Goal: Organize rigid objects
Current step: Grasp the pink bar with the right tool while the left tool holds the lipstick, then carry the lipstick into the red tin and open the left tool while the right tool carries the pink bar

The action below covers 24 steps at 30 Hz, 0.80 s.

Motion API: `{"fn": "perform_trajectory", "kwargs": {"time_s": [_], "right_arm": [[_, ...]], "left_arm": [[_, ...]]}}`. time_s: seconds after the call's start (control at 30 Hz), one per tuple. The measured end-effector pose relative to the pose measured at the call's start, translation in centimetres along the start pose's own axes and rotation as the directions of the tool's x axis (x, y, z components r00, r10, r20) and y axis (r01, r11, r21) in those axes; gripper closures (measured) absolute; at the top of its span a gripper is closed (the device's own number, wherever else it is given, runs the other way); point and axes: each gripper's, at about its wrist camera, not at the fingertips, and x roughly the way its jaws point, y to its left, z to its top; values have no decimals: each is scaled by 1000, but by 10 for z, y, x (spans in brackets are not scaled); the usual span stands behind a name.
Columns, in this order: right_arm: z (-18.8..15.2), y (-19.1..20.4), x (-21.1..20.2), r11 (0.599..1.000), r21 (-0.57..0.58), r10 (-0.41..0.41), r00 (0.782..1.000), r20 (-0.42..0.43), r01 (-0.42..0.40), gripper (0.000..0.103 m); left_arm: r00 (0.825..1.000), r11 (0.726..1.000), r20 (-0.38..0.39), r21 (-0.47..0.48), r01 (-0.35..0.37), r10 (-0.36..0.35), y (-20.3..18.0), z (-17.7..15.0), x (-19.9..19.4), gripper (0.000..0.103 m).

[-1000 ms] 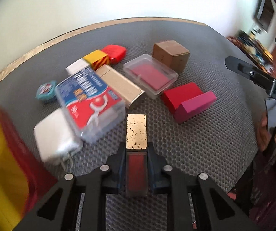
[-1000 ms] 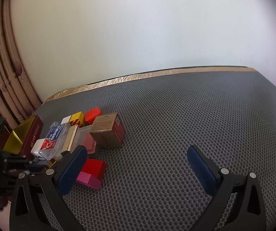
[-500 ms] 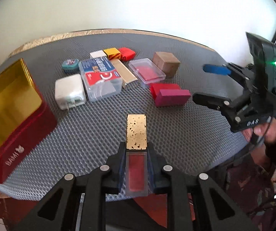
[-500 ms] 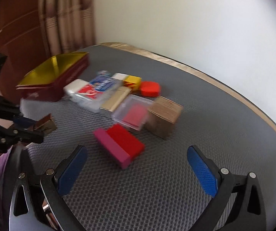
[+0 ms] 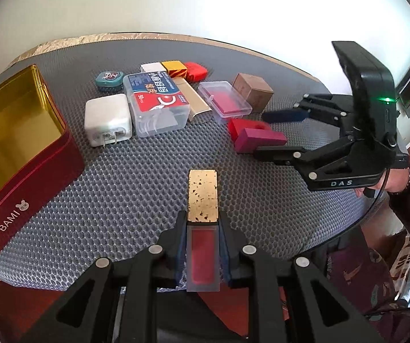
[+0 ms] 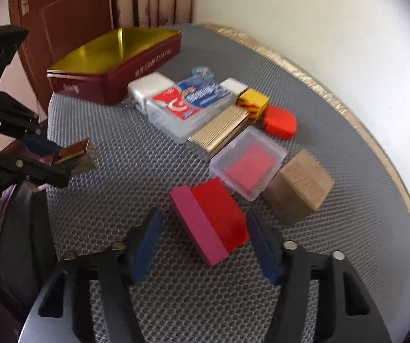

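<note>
My left gripper [image 5: 202, 228] is shut on a lip-gloss tube with a gold cap [image 5: 202, 197], held above the near part of the grey mat; it also shows in the right wrist view [image 6: 73, 150]. My right gripper [image 6: 202, 234] is open, its blue pads on either side of the red-and-magenta block [image 6: 210, 220], which lies on the mat. In the left wrist view the right gripper [image 5: 265, 134] straddles that block [image 5: 257, 137]. The open red tin with a gold inside [image 5: 13, 131] stands at the left.
A cluster lies on the mat: white charger [image 5: 107, 118], clear floss-pick box [image 5: 157, 103], gold case [image 5: 193, 100], clear box with a red card [image 5: 225, 100], brown cardboard box [image 5: 252, 91], teal tin [image 5: 108, 77], white, yellow and red small boxes behind.
The left gripper has pulled back and up with the tube. The right gripper has swung round to the cluster and now brackets the red-and-magenta block, its jaws narrower.
</note>
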Motion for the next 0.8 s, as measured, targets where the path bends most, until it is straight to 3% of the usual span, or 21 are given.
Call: {"fn": "perform_trajectory", "kwargs": {"time_s": [0.17,0.37,0.63,0.8], "right_arm": [[0,0,-1,1000,-3,6,1000,-26,-6,78],[-6,3,-4,999,33,19,999,-34,-18,90],[-15,7,9,999,40,-27,995,-95,30,88],[-13,4,5,996,87,-14,997,-79,21,89]], "left_arm": [[1000,1000,-9,-15,9,-9,2,0,4,83],[1000,1000,8,-6,11,-11,1,2,-1,83],[1000,1000,6,-18,16,-16,1,1,-2,83],[999,1000,29,-7,22,-22,-1,3,-10,83]]}}
